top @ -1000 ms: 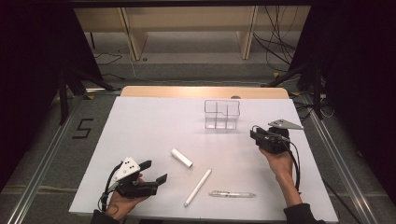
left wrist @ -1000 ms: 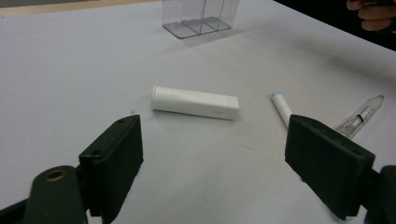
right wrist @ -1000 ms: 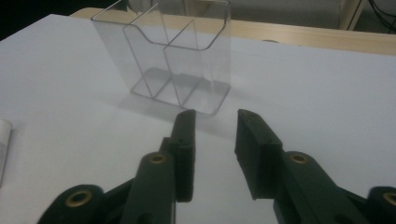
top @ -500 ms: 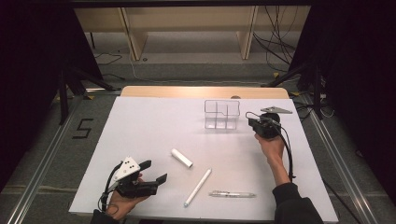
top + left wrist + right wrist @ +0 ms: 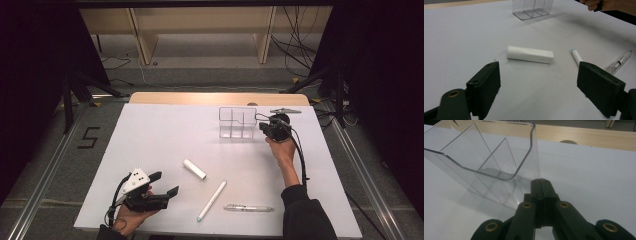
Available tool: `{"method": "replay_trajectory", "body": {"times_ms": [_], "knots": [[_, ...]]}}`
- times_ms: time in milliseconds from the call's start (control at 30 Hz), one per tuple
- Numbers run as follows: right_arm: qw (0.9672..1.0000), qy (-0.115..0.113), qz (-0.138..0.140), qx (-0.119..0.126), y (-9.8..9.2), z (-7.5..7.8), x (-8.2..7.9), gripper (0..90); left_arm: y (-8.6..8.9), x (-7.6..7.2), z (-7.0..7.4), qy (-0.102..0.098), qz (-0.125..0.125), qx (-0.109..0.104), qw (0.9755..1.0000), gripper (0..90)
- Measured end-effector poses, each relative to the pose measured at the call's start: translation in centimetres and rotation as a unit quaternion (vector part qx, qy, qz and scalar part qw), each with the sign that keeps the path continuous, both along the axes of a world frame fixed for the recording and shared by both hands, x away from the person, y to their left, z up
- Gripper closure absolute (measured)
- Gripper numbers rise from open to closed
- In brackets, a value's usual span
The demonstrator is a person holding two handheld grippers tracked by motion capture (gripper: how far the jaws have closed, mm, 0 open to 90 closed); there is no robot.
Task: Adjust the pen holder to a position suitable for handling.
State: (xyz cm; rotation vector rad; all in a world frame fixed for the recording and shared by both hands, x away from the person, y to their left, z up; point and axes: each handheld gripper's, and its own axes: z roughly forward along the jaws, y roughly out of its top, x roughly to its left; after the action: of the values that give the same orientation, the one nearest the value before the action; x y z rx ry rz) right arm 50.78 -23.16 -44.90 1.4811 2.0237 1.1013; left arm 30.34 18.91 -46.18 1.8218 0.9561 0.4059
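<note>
In the high view the right gripper (image 5: 264, 128) sits right of centre in the upper half of the frame, its jaws pressed together with nothing between them, their tip at the right wall of the clear organizer (image 5: 237, 122); whether they touch it cannot be told here. The organizer stands upright on the white bench (image 5: 160, 140), just above centre. The left gripper (image 5: 166, 184) rests at the lower left, jaws spread wide and holding nothing. Between the two, in the lower middle, lie a white tube (image 5: 194, 169), a white pen (image 5: 212, 200) and a clear pen (image 5: 249, 207), all apart from each other and from both grippers. In the left gripper view the wide jaws rise from the bottom corners; the tube (image 5: 530, 54) lies on its side at centre, beyond them, the white pen (image 5: 577, 56) and clear pen (image 5: 617, 63) lie at the right, and the organizer (image 5: 532, 8) stands at the top edge. In the right gripper view the jaws have just closed flat against each other, empty, at lower centre, their tip right at the organizer's (image 5: 486, 157) near corner, which fills the upper left.
</note>
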Motion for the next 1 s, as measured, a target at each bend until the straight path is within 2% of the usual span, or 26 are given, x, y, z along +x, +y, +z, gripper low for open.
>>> {"method": "replay_trajectory", "body": {"times_ms": [233,367,633,1000], "knots": [[1.0000,0.005,0.008,-0.001,0.8,-0.3,0.9,90.0,0.1,0.0,0.0,-0.001,0.003,0.000,1.0000,18.5],[1.0000,0.007,0.003,-0.003,0.8,-0.3,1.3,90.0,0.1,0.0,0.0,-0.002,0.004,0.000,1.0000,18.5],[0.9999,0.010,0.000,-0.008,1.0,-0.4,1.4,90.0,0.1,0.0,0.0,-0.003,0.005,-0.001,1.0000,18.5],[0.9997,0.009,0.015,-0.015,3.1,-0.4,1.6,90.0,0.1,0.0,0.0,-0.005,0.005,-0.008,0.9999,18.5]]}}
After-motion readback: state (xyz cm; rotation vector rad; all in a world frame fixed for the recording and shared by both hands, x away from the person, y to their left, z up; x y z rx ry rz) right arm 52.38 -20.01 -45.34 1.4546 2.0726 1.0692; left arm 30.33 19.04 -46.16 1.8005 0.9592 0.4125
